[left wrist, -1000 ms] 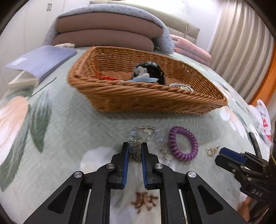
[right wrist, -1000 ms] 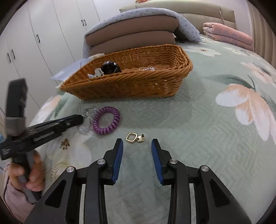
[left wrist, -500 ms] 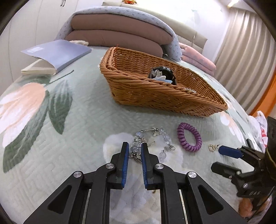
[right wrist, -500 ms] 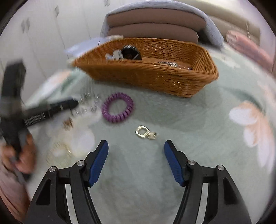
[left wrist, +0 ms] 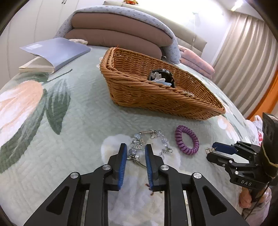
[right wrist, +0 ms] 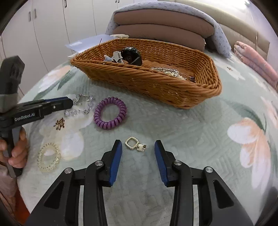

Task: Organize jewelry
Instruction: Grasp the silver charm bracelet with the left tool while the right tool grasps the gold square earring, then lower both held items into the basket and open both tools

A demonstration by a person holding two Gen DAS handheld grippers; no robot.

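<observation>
Left tool (left wrist: 134,153) opening around crystal bracelet (left wrist: 149,142) on the bed, no grip yet. Right tool (right wrist: 137,150) closing around gold charm (right wrist: 135,144), untouched. Better to pinch a thick bead, then carry to wicker basket (left wrist: 156,97).

Landmark: blue-grey booklet (left wrist: 57,50), lying open face-down on the floral quilt (left wrist: 52,121). Stacked behind and right of booklet: 2 brown cushions (left wrist: 121,34) under a pale blue dotted cover (left wrist: 125,13). Further right of booklet: folded pink blanket (left wrist: 196,60), then beige curtains (left wrist: 243,60). Behind booklet, left: white wardrobe doors (right wrist: 52,26). Beige headboard (left wrist: 191,38) behind cushions. Far right of booklet, at quilt edge: white plastic bag with red print (left wrist: 258,132).
</observation>
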